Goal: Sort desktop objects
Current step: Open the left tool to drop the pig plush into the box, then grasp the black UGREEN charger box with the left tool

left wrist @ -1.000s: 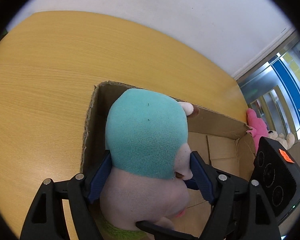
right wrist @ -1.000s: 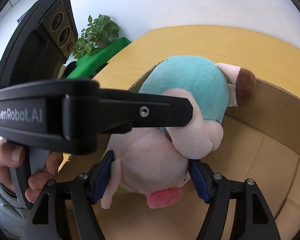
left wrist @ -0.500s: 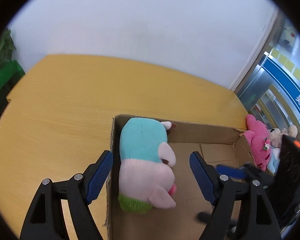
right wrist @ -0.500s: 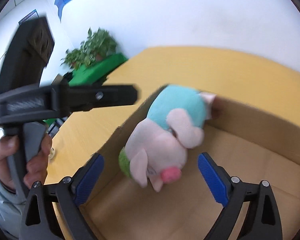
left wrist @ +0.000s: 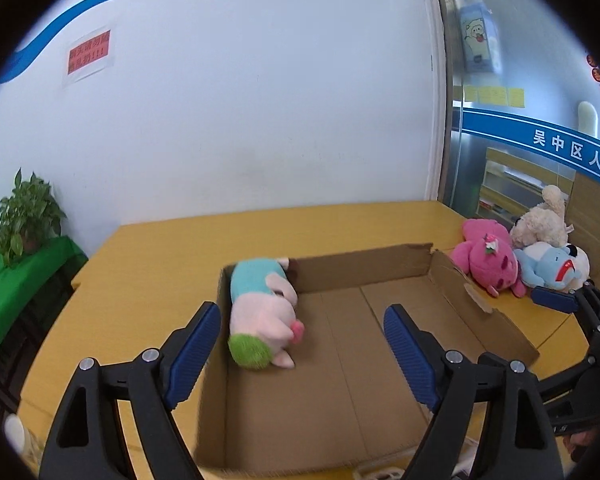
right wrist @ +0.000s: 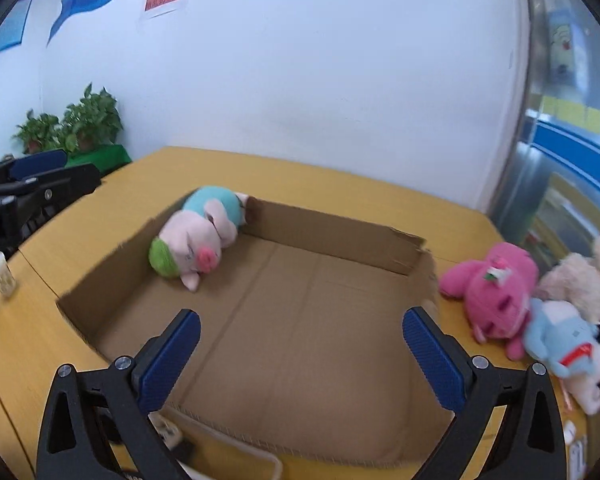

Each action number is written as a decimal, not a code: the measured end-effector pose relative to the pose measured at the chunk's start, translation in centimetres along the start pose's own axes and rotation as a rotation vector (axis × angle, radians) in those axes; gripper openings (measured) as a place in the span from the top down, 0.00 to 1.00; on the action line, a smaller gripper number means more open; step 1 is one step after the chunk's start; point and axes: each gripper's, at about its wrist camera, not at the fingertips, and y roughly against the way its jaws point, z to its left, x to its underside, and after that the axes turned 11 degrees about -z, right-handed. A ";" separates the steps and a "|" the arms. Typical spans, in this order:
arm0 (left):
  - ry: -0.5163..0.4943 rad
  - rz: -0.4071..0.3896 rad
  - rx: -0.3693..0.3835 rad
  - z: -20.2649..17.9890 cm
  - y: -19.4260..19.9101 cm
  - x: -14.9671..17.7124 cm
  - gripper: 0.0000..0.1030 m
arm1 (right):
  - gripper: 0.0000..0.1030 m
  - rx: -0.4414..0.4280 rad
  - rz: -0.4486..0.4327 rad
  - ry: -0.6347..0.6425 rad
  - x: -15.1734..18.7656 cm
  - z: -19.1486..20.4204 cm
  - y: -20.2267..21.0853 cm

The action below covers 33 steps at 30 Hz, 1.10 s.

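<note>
- Left wrist view shows the left hand-held gripper [left wrist: 302,346] above the cardboard box [left wrist: 480,304]; its jaws are opening and nothing is between them.
- Right hand-held gripper [right wrist: 300,346] hangs over the same box; its jaws are opening too, wide apart and empty.
- One pig toy [right wrist: 198,238] lies on its side in the far left corner of the box, touching the walls.
- On the desk [right wrist: 320,184], just beside the right wall of the box, lie a pink toy [right wrist: 496,284], a cream toy [right wrist: 580,276] and a blue toy [right wrist: 564,336], touching each other.
</note>
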 end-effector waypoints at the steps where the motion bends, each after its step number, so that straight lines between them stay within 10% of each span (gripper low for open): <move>1: 0.018 0.003 -0.002 -0.2 0.6 0.6 0.19 | 0.02 0.005 -0.012 0.004 0.8 0.1 0.2; 2: 0.030 0.006 -0.006 -0.5 1.4 1.2 0.19 | 0.05 -0.003 -0.033 0.001 1.5 0.1 1.3; 4: 0.052 0.016 -0.028 -1.1 2.3 2.3 0.19 | 0.51 -0.032 -0.037 -0.015 3.0 0.1 1.8; 6: 0.057 -0.039 -0.080 -1.5 3.9 3.4 0.19 | 0.65 -0.048 -0.009 -0.023 3.9 0.3 2.0; 8: 0.057 -0.050 -0.052 -1.9 5.0 3.9 0.19 | 0.60 -0.031 -0.020 -0.012 4.7 0.4 2.5; 11: 0.077 -0.026 -0.028 -2.1 5.7 4.9 0.20 | 0.00 0.008 -0.059 0.000 5.8 0.6 3.8; 15: 0.111 0.034 -0.007 -1.8 5.9 6.6 0.72 | 0.00 0.050 -0.088 0.020 7.0 0.5 5.4; 16: 0.118 0.061 0.001 -1.7 5.9 7.1 0.72 | 0.00 0.024 -0.070 0.014 7.3 0.6 5.2; 18: 0.132 0.097 0.007 -1.5 6.1 8.3 0.66 | 0.00 -0.038 -0.044 -0.002 8.6 0.7 5.1; 21: 0.180 0.149 0.033 -1.5 6.4 10.2 0.17 | 0.00 -0.128 0.005 0.006 11.1 1.6 4.8; 27: 0.198 0.225 0.085 -2.3 6.9 13.4 0.17 | 0.00 -0.290 0.204 0.035 17.2 4.9 3.0; 33: 0.244 0.329 0.130 -2.2 6.7 16.9 0.17 | 0.00 -0.353 0.221 0.027 18.7 7.1 2.4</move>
